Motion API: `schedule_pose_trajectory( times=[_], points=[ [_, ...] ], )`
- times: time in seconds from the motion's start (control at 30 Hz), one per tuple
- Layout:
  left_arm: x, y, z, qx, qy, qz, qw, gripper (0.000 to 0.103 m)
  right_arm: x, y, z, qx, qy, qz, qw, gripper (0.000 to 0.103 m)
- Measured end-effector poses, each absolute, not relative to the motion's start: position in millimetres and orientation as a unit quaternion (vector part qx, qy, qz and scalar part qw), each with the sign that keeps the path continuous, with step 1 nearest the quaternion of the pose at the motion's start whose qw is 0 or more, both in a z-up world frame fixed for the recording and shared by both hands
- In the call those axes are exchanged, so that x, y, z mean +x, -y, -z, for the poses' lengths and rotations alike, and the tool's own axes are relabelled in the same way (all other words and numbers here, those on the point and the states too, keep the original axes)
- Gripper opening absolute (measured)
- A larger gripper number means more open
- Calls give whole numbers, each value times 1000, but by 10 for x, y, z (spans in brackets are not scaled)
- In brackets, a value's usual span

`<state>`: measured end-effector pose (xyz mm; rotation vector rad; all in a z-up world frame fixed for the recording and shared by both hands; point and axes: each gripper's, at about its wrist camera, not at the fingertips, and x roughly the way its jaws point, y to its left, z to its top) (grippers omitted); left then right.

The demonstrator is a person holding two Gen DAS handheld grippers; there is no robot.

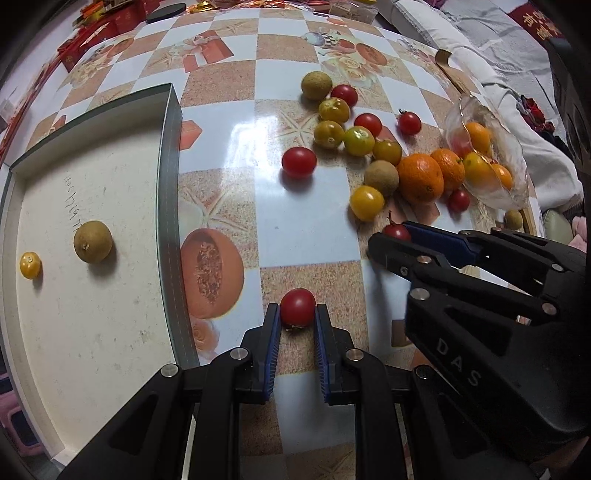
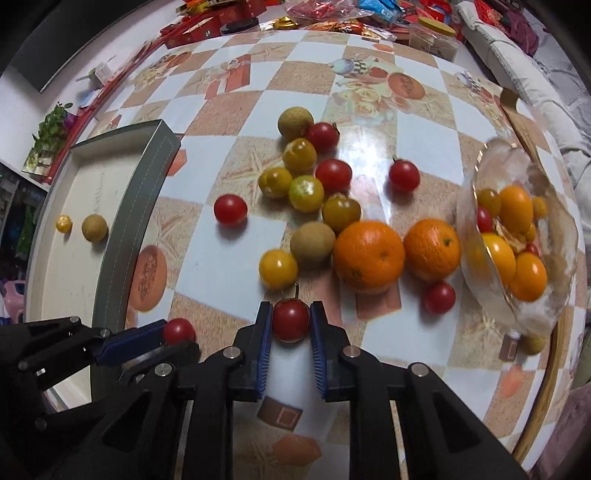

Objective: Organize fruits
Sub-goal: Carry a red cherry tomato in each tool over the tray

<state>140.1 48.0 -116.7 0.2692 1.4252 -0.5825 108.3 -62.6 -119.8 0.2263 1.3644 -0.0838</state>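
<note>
My left gripper [image 1: 297, 314] is shut on a red cherry tomato [image 1: 297, 307] just above the table; it also shows in the right wrist view [image 2: 178, 330]. My right gripper [image 2: 290, 320] is shut on a dark red cherry tomato [image 2: 290, 320], also seen in the left wrist view [image 1: 396, 232]. A white tray [image 1: 92, 332] at the left holds a longan [image 1: 92, 241] and a small yellow kumquat [image 1: 30, 264]. Loose fruit lies mid-table: two oranges [image 2: 369, 254], kumquats [image 2: 277, 268], longans [image 2: 312, 244] and cherry tomatoes [image 2: 230, 209].
A tipped glass bowl [image 2: 554, 236] with several oranges and tomatoes lies at the table's right edge. Red boxes and packets [image 2: 207, 27] crowd the far edge. The tray's grey wall [image 1: 170, 192] stands between tray and fruit pile. A bed [image 1: 498, 44] lies beyond.
</note>
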Motion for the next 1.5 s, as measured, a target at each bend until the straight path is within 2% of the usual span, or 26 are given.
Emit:
schedule_pose_trajectory(
  times=[0.23,0.73,0.93,1.23,1.5],
  points=[
    [1139,-479,1114,124,-644,270,705,19,651,744,1136,127,-636,50,759,21],
    [88,-597,1047,206,-657,265,675,19,-397,715,1143,125,-678,40,723,21],
    [-205,-701,806,221,-646,266,681,20,-500,551,914,104,-668,7,737,21],
    [-176,-918,368,213,-627,247,707,19,-544,150,506,48,-642,-52,764,21],
    [-73,-1159,362,196,-625,216,724,20,-581,-159,322,11,-633,-91,768,21]
  ],
)
